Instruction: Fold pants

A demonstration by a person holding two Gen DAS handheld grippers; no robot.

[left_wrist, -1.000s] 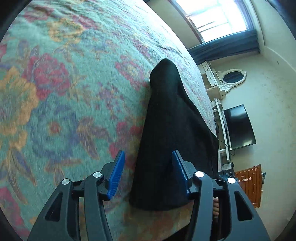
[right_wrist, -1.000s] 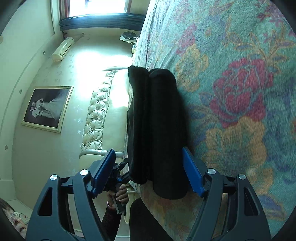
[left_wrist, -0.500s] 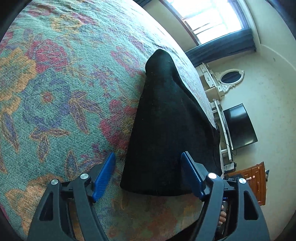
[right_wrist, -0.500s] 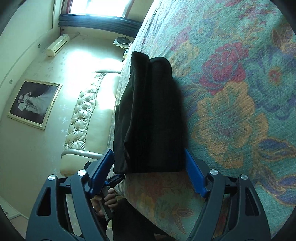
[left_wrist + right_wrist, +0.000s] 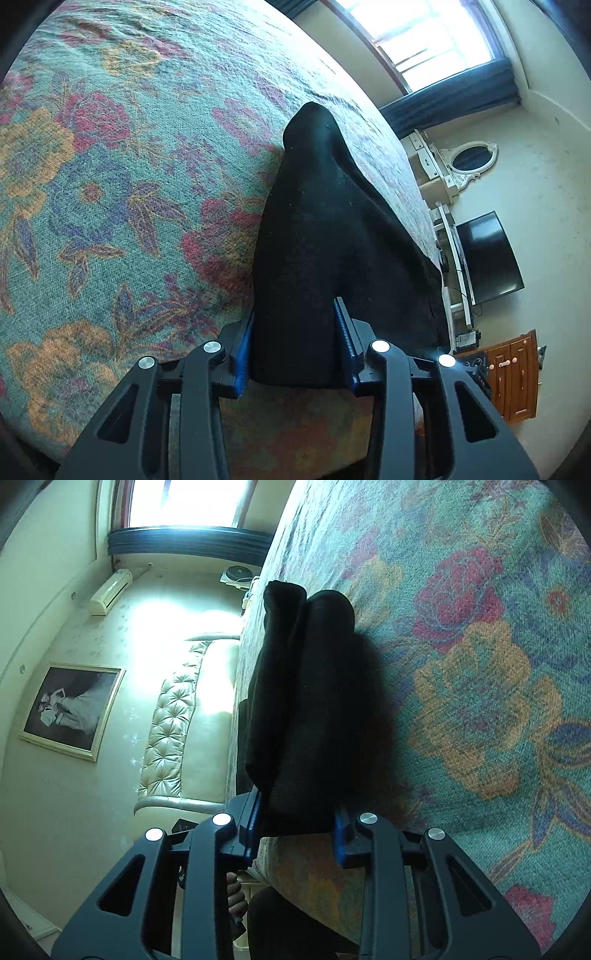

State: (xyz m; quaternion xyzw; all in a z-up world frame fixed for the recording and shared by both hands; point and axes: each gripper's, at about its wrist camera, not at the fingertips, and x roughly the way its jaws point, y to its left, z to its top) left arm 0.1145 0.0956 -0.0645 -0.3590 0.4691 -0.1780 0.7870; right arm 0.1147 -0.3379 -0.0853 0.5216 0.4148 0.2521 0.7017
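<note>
The black pants (image 5: 325,236) lie folded in a long thick strip on the floral bedspread (image 5: 110,184), near the bed's edge. My left gripper (image 5: 295,350) is shut on the near end of the strip, its blue pads pressing both sides of the cloth. In the right wrist view the pants (image 5: 310,701) show as two stacked layers. My right gripper (image 5: 295,830) is shut on the near end there too, with a blue pad on each side.
The bedspread (image 5: 480,664) stretches wide beside the pants. Off the bed stand a black TV (image 5: 487,258), a white dresser with an oval mirror (image 5: 472,158), a wooden cabinet (image 5: 517,376) and a tufted cream headboard (image 5: 184,720). A window (image 5: 424,33) is far off.
Both grippers moved forward onto the near end of the pants and closed on the cloth; half a second ago both stood open around it.
</note>
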